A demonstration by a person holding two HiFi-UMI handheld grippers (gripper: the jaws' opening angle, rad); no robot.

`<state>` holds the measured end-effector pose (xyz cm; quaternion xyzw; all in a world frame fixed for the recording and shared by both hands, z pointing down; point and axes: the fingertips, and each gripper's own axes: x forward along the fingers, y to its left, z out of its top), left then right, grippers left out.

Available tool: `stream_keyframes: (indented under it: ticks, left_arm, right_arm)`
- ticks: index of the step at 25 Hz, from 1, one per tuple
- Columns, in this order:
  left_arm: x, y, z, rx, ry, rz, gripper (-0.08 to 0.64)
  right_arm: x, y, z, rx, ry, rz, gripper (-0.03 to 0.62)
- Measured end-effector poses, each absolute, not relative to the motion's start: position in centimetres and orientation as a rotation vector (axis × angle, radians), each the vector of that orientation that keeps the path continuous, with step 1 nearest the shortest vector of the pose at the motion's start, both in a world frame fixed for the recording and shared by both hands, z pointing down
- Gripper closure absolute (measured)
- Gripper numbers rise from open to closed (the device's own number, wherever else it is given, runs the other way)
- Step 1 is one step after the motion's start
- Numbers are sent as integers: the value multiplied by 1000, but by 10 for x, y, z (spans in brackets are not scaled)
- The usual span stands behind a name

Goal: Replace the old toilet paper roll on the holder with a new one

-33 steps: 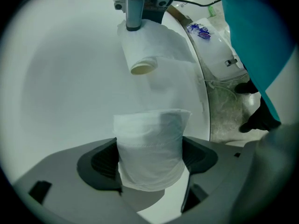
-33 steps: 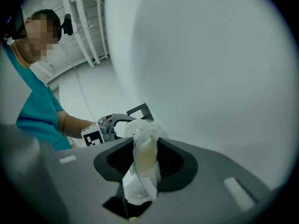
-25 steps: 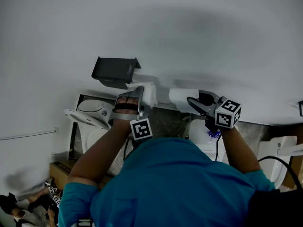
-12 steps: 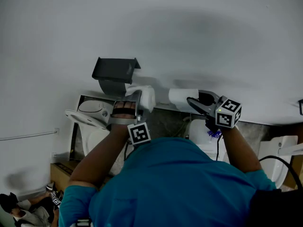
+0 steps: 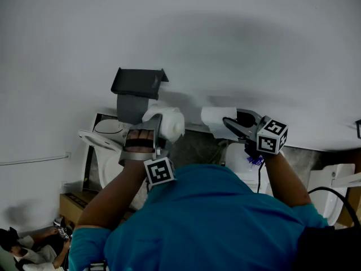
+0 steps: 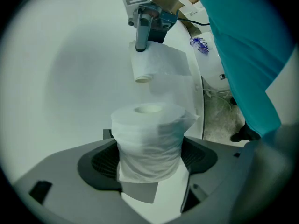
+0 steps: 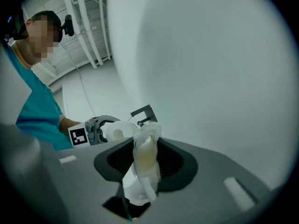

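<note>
left gripper (image 5: 155, 126): jaws are clamping a full roll from both sides, pads pressing into the paper
new roll (image 6: 148, 141): thick white roll, is standing upright between the left jaws with the core opening facing up; in the head view it is sitting just below the holder, and I cannot tell if they are touching
right gripper (image 5: 239, 123): jaws are pinching a thin squashed roll, about half closed on it
old roll (image 7: 144, 164): nearly used up, is being flattened between the right pads, with the yellowish core showing
loose sheet (image 6: 175, 85): is hanging down from the old roll, seen from the left gripper view
holder (image 5: 137, 83): dark grey bracket, is sticking out from the wall (image 5: 237, 38), up and left of both rolls
two rolls: are being held near each other, not touching, new roll on the left
toilet (image 5: 107, 135): white, is showing below the left gripper
person: teal shirt (image 5: 214, 224) is filling the lower head view
</note>
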<state>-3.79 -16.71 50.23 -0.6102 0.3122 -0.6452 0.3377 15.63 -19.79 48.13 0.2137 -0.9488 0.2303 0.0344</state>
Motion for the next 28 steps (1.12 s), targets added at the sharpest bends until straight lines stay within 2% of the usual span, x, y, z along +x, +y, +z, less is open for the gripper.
stream_keyframes:
  ticks: [10,19,28]
  left_arm:
    - [-34,-202,495,-1400,1020,-1416,155]
    - [-35,-227,512,-1314,871,-1480,158]
    - [-24,-205,537,-1500,869,-1519,158]
  right_arm:
    - [146,-193,483,607,-2900,707,460]
    - [147,-187,483,620,-2894,701,460]
    - [151,-183,482,643,-2894,701,460]
